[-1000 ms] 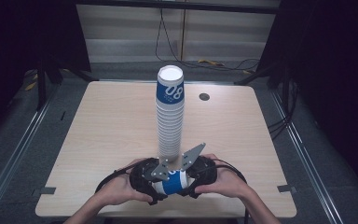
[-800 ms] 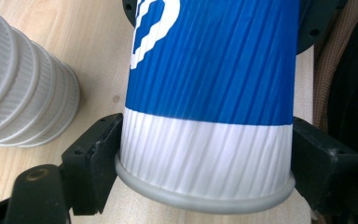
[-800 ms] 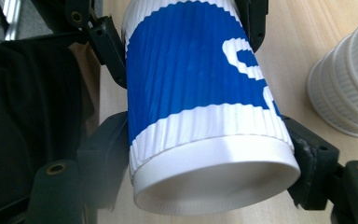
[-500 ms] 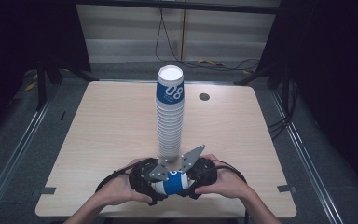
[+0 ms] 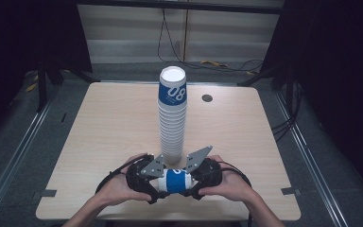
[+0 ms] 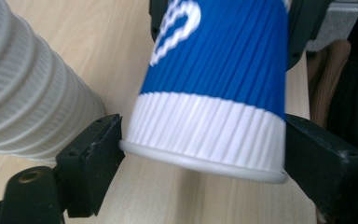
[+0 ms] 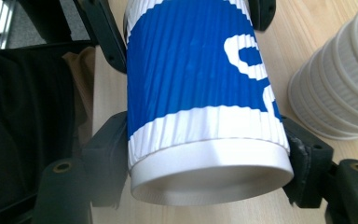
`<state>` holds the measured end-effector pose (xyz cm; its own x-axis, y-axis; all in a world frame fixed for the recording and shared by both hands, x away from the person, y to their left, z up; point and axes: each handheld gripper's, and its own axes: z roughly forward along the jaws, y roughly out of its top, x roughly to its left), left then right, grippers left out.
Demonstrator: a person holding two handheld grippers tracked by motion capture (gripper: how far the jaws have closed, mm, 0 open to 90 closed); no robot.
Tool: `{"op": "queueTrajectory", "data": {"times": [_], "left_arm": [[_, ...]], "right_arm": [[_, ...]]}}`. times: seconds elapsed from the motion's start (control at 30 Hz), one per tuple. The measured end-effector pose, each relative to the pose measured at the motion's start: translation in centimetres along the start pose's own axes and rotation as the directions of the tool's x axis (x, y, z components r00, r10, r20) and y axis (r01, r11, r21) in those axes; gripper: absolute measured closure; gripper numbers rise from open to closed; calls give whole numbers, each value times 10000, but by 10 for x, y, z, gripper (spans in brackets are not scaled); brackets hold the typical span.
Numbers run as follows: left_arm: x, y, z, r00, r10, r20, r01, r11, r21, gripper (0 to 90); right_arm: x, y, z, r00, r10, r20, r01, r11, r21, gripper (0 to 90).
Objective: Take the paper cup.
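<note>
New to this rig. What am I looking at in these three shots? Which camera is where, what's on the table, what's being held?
No robot arm here: a person holds a two-jaw gripper in each hand. The high view looks down from above the person's side of the table; the left gripper and right gripper sit near its front edge, facing each other. The other two pictures come from cameras riding on the grippers, each looking along its own black jaws.

Between them lies a blue and white ribbed paper cup, on its side. The left gripper's jaws clamp the rim end; the right gripper's jaws clamp the base end. So both grip one cup.

Just behind stands a tall stack of cups. A small dark round fitting sits in the tabletop farther back.
</note>
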<state>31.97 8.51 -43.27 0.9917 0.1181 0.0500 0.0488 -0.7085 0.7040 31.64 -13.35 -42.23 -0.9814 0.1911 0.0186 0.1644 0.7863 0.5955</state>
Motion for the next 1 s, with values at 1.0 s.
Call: {"op": "queueTrajectory", "data": {"times": [1.0], "left_arm": [[22,-18,-54,9757,-2000,-901,1569,9233,-3506,159]], "right_arm": [[-15,-46,-17,9690,2377,678,-2040,9239,-3238,280]]}}
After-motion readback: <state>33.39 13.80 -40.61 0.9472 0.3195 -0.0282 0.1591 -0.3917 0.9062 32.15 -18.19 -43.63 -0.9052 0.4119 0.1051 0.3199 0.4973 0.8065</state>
